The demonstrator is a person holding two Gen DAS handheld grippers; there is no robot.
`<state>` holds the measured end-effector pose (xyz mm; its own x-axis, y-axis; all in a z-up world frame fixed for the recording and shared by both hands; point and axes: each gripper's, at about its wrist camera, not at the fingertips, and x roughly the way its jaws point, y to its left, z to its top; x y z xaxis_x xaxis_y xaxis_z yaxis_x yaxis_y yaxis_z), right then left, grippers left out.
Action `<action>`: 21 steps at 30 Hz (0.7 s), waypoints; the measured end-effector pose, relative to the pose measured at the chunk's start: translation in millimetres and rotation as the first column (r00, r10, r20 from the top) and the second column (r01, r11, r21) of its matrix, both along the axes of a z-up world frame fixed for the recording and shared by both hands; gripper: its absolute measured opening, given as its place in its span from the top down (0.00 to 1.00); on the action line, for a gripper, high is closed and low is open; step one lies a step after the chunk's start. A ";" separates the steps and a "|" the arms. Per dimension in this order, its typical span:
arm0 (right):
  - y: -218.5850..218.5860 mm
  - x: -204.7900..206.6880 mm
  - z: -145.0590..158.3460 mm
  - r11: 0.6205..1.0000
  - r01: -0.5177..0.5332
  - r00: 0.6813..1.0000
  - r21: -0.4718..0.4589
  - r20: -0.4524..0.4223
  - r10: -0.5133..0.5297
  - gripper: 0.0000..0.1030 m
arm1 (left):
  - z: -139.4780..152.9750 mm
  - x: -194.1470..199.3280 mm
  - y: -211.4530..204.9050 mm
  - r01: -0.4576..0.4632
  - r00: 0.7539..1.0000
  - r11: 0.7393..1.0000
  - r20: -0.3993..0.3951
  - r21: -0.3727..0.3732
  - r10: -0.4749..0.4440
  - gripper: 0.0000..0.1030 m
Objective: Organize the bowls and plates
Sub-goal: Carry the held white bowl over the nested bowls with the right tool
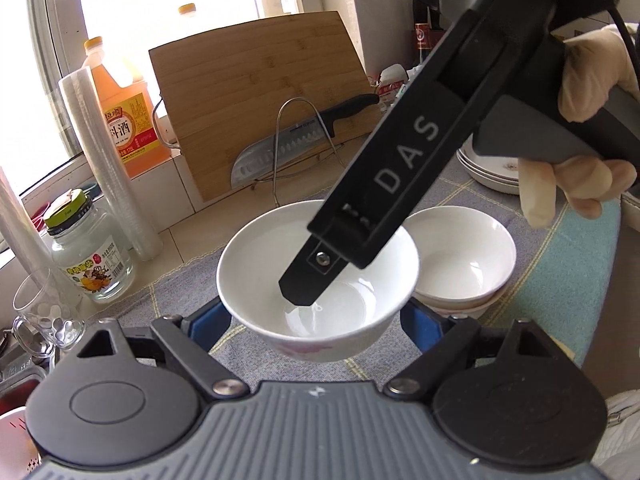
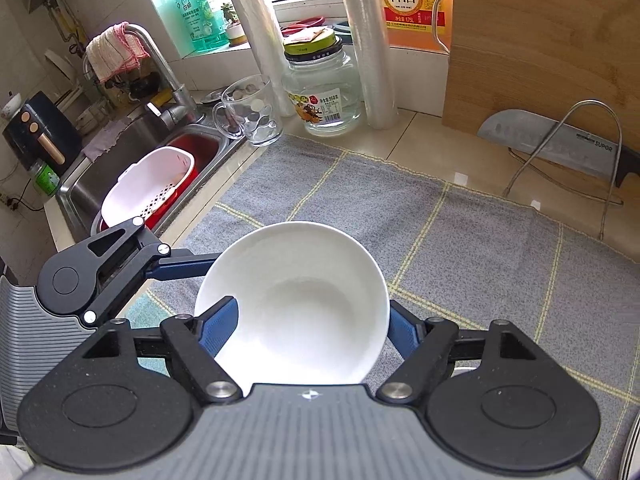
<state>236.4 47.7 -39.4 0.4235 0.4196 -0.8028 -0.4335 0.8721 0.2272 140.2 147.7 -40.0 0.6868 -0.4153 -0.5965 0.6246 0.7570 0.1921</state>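
A white bowl [image 1: 316, 264] with a pink pattern low on its outside hangs just above the grey checked cloth [image 1: 180, 292]. My left gripper [image 1: 316, 322] is shut on its two sides with the blue pads. From the upper right my right gripper reaches in, and one black finger [image 1: 316, 268] rests in the bowl's bottom. In the right wrist view the same bowl [image 2: 296, 300] fills my right gripper [image 2: 312, 328]. Its left finger [image 2: 220, 324] is inside the rim, its right finger [image 2: 402, 332] outside, and the jaws stand wide. Two stacked bowls [image 1: 464, 260] sit beside it, and plates [image 1: 492, 172] are piled behind.
A bamboo cutting board [image 1: 256, 92] and a knife [image 1: 280, 148] lean on a wire rack at the back. Left of them stand a cooking wine bottle [image 1: 124, 112], a plastic roll [image 1: 108, 160], a glass jar [image 1: 88, 248] and a glass mug [image 2: 252, 112]. A sink [image 2: 132, 152] with a white colander lies further left.
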 end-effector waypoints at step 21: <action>-82.5 -43.7 8.6 0.985 0.173 0.985 -0.017 0.008 -0.173 0.18 | 2.1 -9.4 -69.1 0.173 0.985 0.985 -0.010 -0.022 -0.173 0.12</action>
